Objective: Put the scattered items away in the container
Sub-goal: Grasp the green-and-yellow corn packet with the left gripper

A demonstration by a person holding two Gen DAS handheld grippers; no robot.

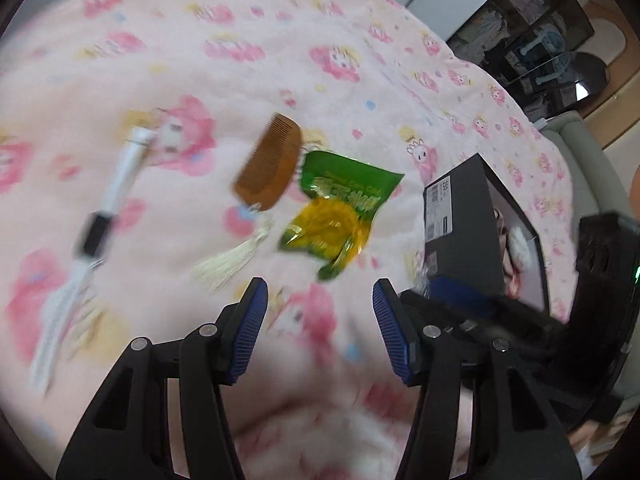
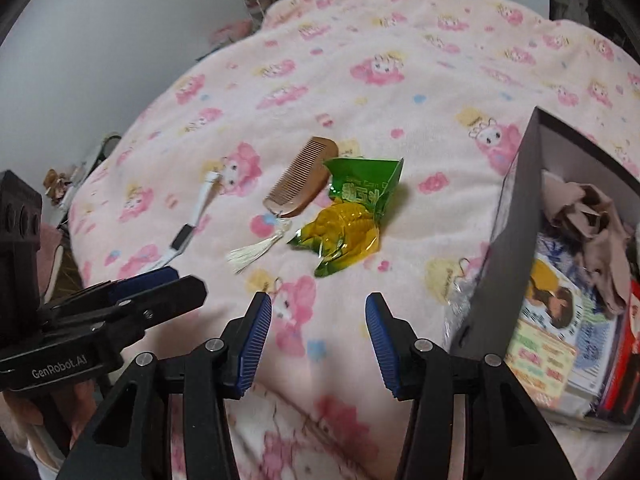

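Note:
A wooden comb (image 1: 269, 164) (image 2: 299, 189) with a pale tassel (image 1: 226, 265) (image 2: 252, 254) lies on the pink blanket. A green and yellow snack packet (image 1: 335, 210) (image 2: 349, 216) lies right of it. A white and black toothbrush-like stick (image 1: 105, 204) (image 2: 188, 224) lies to the left. A dark box (image 1: 476, 236) (image 2: 504, 264) stands at the right, holding cloth and booklets. My left gripper (image 1: 319, 300) is open and empty, short of the packet. My right gripper (image 2: 318, 312) is open and empty, also short of the packet. The left gripper shows in the right wrist view (image 2: 132, 292).
The pink patterned blanket (image 1: 280, 40) (image 2: 400, 100) covers the whole bed. A clear wrapper (image 2: 460, 304) lies against the box's near wall. A wall and small furniture stand beyond the bed's left edge (image 2: 80, 184). Shelves stand beyond the far right corner (image 1: 540, 48).

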